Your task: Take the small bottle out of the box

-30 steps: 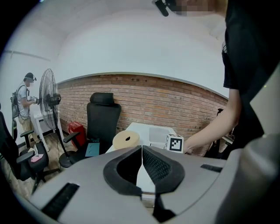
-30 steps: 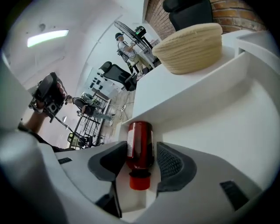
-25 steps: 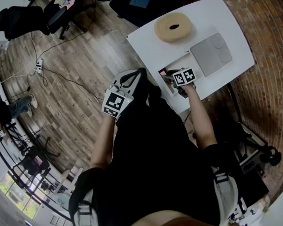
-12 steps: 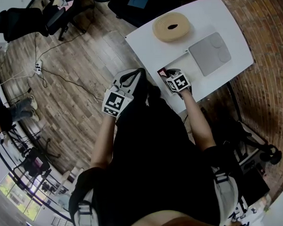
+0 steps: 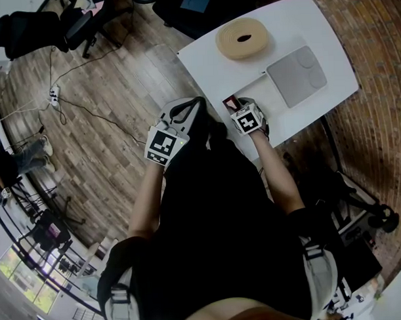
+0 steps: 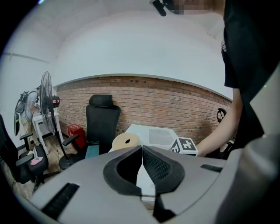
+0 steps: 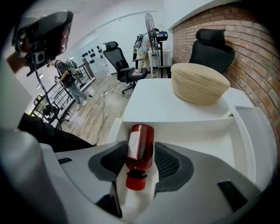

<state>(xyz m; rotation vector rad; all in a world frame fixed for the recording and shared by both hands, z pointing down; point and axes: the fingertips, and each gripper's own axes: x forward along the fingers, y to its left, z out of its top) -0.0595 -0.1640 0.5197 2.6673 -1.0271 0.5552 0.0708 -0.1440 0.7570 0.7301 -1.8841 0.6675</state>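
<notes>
white label on the small bottle; print unreadable. my right gripper points steeply down into the box. its jaws have just eased wider, pads against the bottle, which lies there cap toward me. my left gripper is closed, empty. head view hides the bottle.

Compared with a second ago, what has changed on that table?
The right gripper rolled and tipped more steeply down over the white box. Its jaws have just closed a little, then eased wider, with the red bottle lying between them; whether they press it I cannot tell. The left gripper, shut, the box and the tan ring stayed put.
</notes>
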